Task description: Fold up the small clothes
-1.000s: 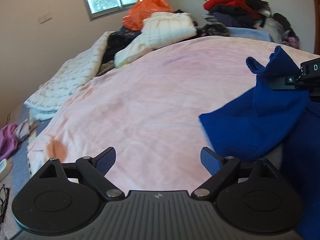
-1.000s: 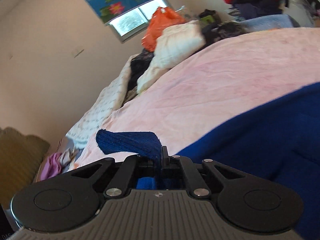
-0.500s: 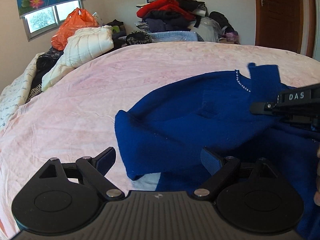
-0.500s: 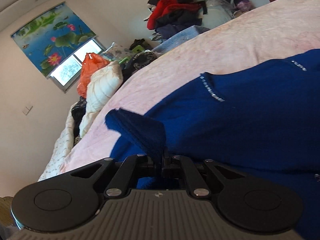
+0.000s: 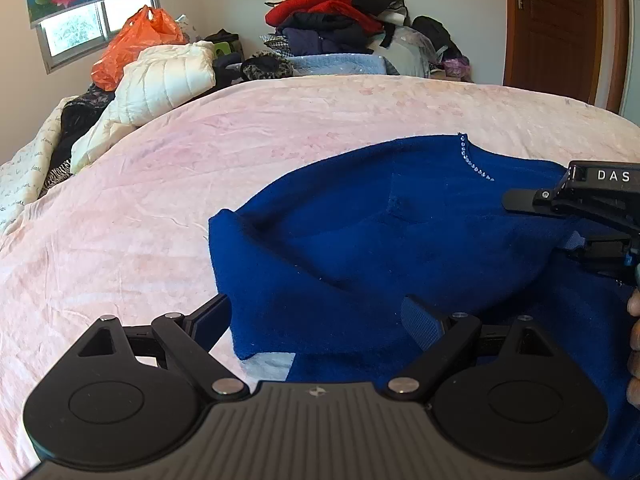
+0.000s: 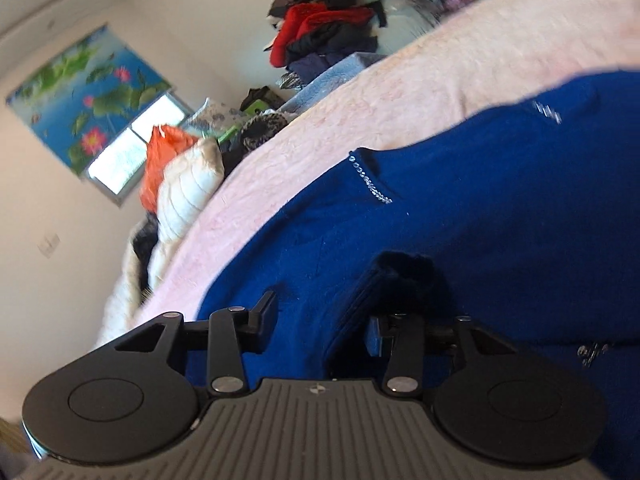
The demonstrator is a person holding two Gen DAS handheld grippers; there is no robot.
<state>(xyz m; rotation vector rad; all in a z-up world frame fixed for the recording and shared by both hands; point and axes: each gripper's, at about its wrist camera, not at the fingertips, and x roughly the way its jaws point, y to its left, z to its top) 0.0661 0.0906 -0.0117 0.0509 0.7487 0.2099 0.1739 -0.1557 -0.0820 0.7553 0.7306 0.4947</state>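
A small royal-blue sweater [image 5: 380,240] with a beaded neckline lies on the pink bedspread [image 5: 160,200], one sleeve folded across its body. My left gripper [image 5: 316,316] is open just above the sweater's near left edge, holding nothing. My right gripper [image 6: 320,320] is open low over the sweater [image 6: 500,208]; the sleeve cuff [image 6: 400,268] rests loose against its right finger. The right gripper also shows at the right edge of the left wrist view [image 5: 576,216].
A cream quilted jacket [image 5: 160,80], an orange plastic bag [image 5: 136,44] and dark clothes lie at the bed's far left. A tall heap of clothes [image 5: 340,20] stands behind the bed. A wooden door [image 5: 560,28] is at the far right.
My right gripper carried the sleeve rightward across the sweater, lowered it and opened, letting the cuff go. My left gripper swung right towards the sweater and stayed open.
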